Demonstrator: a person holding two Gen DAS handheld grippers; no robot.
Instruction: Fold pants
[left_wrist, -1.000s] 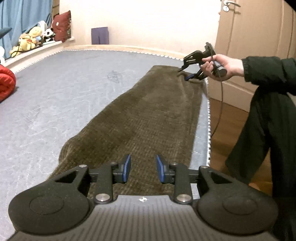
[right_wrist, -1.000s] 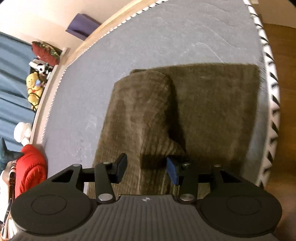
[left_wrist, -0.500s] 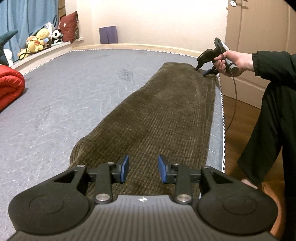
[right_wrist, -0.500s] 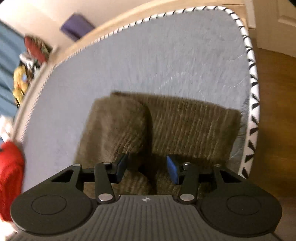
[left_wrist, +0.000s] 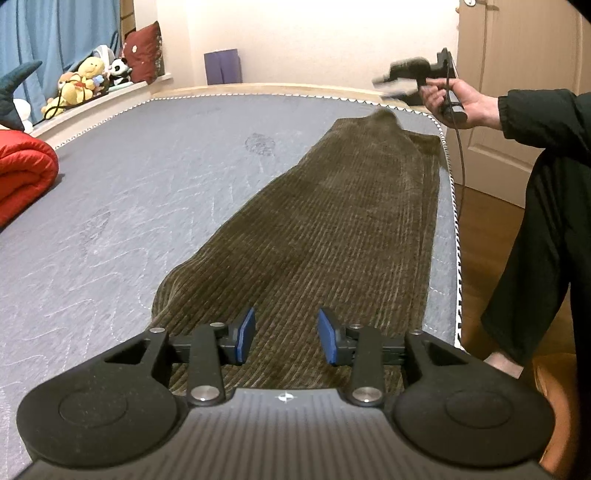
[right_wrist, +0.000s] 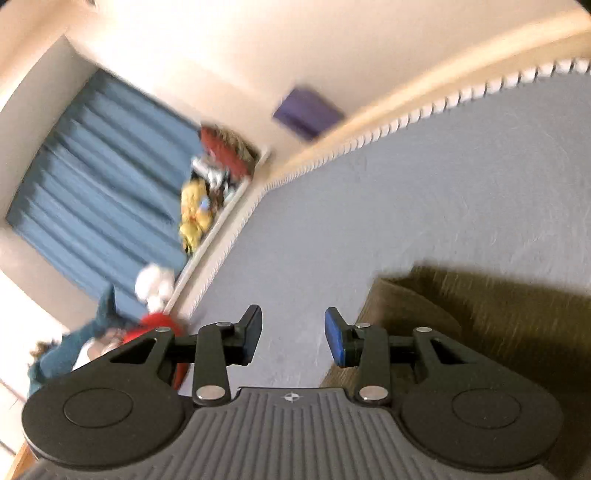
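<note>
Two tools. Left tool (left_wrist: 286, 334): hovering low over the near end of the pants (left_wrist: 332, 236), blue pads spread, having just been widening, nothing pinched. Right tool (right_wrist: 293, 338): lifted off the far end since the earlier frame, now tilted up toward the curtain (right_wrist: 103, 192), pads apart, having just been narrowing, gripping nothing. One pair of pants: brown corduroy, lying lengthwise along the bed (left_wrist: 147, 177) edge, far end bunched. One red blanket (left_wrist: 22, 173).

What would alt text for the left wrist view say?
Brown corduroy pants lie lengthwise on a grey mattress, the left claw open just above their near end. At the far end, a hand holds the right claw above the fabric.
</note>
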